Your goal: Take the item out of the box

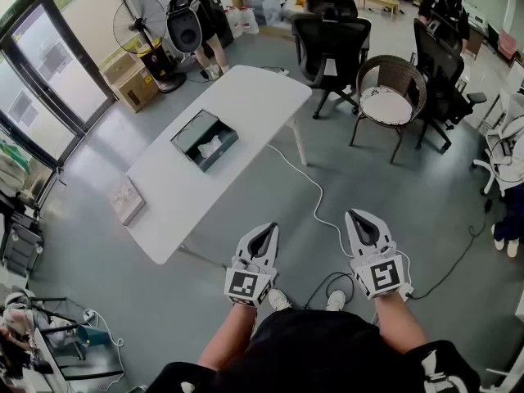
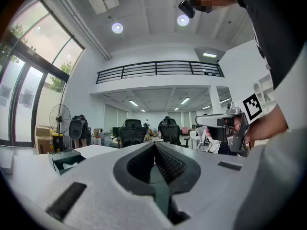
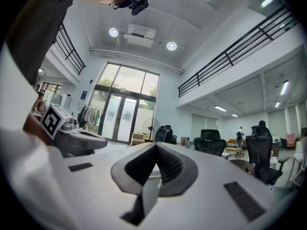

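Both closed, empty — left claw (image 1: 268,229), right claw (image 1: 355,216); dark-green open box (image 1: 223,155) holds pale crumpled item (image 1: 211,146)

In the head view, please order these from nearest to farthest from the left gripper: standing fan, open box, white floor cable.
1. The white cable, on the floor, just ahead right.
2. The open box, on the table, ahead left.
3. The standing fan, beyond the table, far left.

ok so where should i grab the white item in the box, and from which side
Probably its bunched-up top, coming straight down from above: the white item lies low inside the open-topped box, whose walls close off every side. It looks soft and crumpled, so a raised fold should pinch easily. Finer shape is too small to tell.
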